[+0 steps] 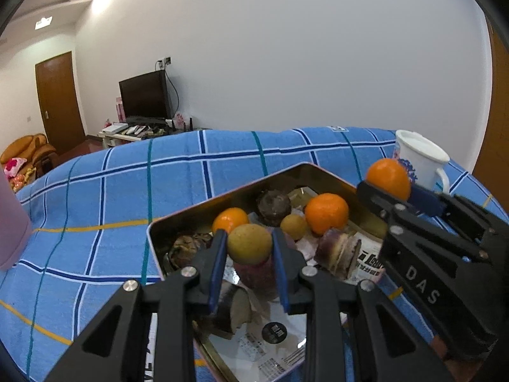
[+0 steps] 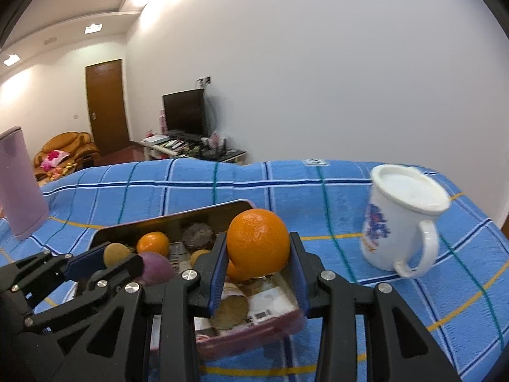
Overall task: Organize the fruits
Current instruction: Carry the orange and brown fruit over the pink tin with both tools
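A shallow metal tin (image 1: 222, 195) (image 2: 165, 216) lies on the blue checked cloth and holds mixed fruit: two oranges (image 1: 326, 212), a small tan fruit (image 1: 293, 226), dark brown round fruits (image 1: 273, 207) and purple pieces (image 1: 337, 251). My left gripper (image 1: 249, 243) is shut on a small yellow-brown round fruit (image 1: 249, 242) just above the tin. My right gripper (image 2: 258, 248) is shut on a large orange (image 2: 258, 243) over the tin's right end. In the left wrist view the right gripper (image 1: 389, 186) and its orange (image 1: 388, 178) show at right. In the right wrist view the left gripper (image 2: 111, 256) shows at left.
A white mug (image 2: 402, 219) (image 1: 420, 160) with a blue print stands on the cloth right of the tin. A pink tall container (image 2: 20, 181) (image 1: 9, 222) stands at the left. Beyond the table are a TV (image 1: 144, 94), a low stand, a brown door and an orange armchair.
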The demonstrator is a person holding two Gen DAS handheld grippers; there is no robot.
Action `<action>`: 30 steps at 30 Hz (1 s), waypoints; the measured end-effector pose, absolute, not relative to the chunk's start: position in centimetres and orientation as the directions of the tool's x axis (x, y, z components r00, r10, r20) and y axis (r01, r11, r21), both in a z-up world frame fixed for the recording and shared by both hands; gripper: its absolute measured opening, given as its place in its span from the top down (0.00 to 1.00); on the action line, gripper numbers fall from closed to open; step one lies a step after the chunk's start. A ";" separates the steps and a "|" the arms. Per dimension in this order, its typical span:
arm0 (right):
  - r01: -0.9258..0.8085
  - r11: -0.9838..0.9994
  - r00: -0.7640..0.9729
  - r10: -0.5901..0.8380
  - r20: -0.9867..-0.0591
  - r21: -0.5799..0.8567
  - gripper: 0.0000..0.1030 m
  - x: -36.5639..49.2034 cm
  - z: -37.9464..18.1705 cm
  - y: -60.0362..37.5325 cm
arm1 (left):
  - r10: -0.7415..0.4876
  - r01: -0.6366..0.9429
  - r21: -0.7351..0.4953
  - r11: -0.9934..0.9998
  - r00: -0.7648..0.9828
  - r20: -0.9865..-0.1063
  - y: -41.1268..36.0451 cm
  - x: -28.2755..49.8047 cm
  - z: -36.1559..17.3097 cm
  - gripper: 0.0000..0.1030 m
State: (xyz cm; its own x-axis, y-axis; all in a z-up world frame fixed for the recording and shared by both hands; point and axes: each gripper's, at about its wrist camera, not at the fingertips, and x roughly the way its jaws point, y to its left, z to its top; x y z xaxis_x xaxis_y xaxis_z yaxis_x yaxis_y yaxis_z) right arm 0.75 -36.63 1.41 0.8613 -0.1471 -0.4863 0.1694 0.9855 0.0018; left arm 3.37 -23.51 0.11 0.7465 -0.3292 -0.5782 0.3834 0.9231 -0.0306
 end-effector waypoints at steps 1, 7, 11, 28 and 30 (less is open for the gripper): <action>0.159 0.987 0.860 -0.134 -0.493 0.009 0.63 1.0 1.3 -36.6 | -0.330 0.382 -0.034 0.923 0.746 -0.579 -23.4 3.4 0.0 0.71; 0.101 0.994 0.835 -0.066 -0.546 0.034 0.63 2.9 0.7 -36.1 | -0.311 0.394 0.021 0.919 0.756 -0.577 -23.5 3.2 0.0 0.71; 0.092 0.994 0.821 -0.041 -0.569 0.061 0.63 3.8 0.4 -36.3 | -0.320 0.403 0.020 0.915 0.755 -0.572 -23.5 3.5 0.1 0.71; 0.032 0.997 0.804 0.018 -0.594 0.074 0.62 5.4 -0.1 -35.5 | -0.257 0.342 0.047 0.938 0.783 -0.566 -22.8 3.7 0.2 0.71; 0.019 0.997 0.802 0.032 -0.597 0.079 0.62 5.6 -0.2 -35.4 | -0.256 0.340 0.045 0.939 0.781 -0.569 -22.6 3.7 0.1 0.71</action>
